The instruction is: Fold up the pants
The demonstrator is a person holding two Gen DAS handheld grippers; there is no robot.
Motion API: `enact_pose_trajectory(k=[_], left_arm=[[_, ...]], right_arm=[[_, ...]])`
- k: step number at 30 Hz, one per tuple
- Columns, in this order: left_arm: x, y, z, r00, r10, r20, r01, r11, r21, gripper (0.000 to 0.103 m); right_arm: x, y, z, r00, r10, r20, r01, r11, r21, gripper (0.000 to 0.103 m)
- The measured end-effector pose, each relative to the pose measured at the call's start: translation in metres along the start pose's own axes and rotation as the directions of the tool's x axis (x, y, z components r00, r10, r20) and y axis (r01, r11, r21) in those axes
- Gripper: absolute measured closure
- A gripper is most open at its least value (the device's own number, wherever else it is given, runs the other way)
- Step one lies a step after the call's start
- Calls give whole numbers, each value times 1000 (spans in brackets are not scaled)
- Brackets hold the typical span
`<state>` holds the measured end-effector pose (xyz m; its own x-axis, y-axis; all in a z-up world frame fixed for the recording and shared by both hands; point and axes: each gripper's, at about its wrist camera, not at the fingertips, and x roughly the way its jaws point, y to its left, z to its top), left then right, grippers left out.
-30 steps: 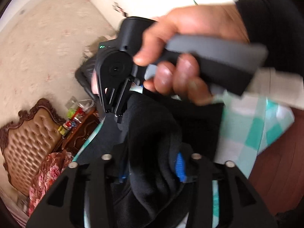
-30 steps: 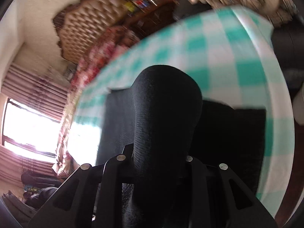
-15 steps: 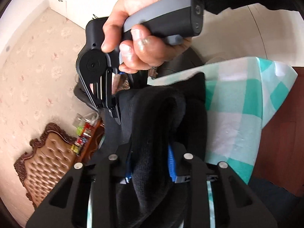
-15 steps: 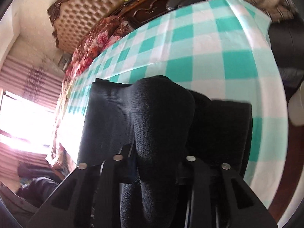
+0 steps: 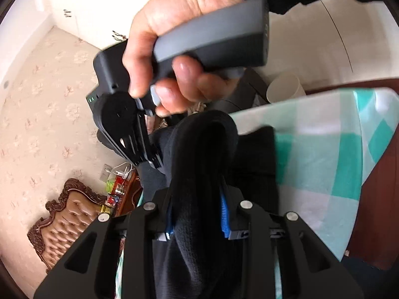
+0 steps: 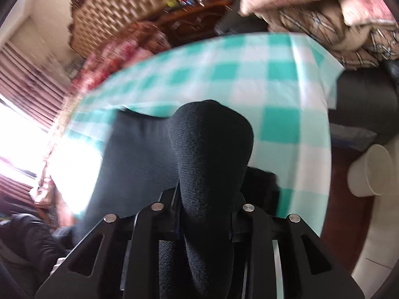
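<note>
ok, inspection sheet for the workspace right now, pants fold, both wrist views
Surface: table under green-and-white checked cloth.
Job's things: black pants, partly on the cloth, a bunched fold raised in each gripper.
Clutter: nothing seen on the cloth besides the pants.
Grippers: left gripper shut on pants; right gripper shut on pants, hand on its handle.
Cables: white cable at a wall socket.
Surroundings: tufted headboard, white bin, stacked bedding.

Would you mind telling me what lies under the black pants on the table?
Under the black pants lies a green-and-white checked tablecloth. Both the left claw and right claw grip bunched fabric. The cloth beneath the pants and the tabletop itself are covered.
</note>
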<state>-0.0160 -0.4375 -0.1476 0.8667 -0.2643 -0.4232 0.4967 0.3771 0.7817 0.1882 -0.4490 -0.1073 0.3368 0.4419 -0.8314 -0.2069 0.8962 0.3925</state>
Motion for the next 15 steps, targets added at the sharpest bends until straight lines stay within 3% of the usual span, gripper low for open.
enact_pose_trajectory(k=[2,4,5,9,12,15], left_arm=[[1,-1,-2,1000,0,4,0,1000,-14,65],[-1,2,0,1000,-2,23,3,1000,-23,46],[-5,4,-1,999,7,37,-6,999,-32,44],[-15,16,-1,997,-14,76,20,997,-81,44],[-23,22,-4,989,-98,110,110,988,-108,49],[-48,46,-10,964,-181,193,217,958,-186,49]], right_arm=[[-5,-6,-5,999,23,32,-23,1000,6,73],[-8,-7,-5,999,22,36,-22,1000,7,72],[-9,-5,-3,999,15,32,-16,1000,10,71],[-27,-5,-5,997,0,74,-2,999,33,65],[-44,-9,-14,993,-4,120,-5,998,69,65],[-63,-16,-27,985,-17,171,-4,992,123,63]])
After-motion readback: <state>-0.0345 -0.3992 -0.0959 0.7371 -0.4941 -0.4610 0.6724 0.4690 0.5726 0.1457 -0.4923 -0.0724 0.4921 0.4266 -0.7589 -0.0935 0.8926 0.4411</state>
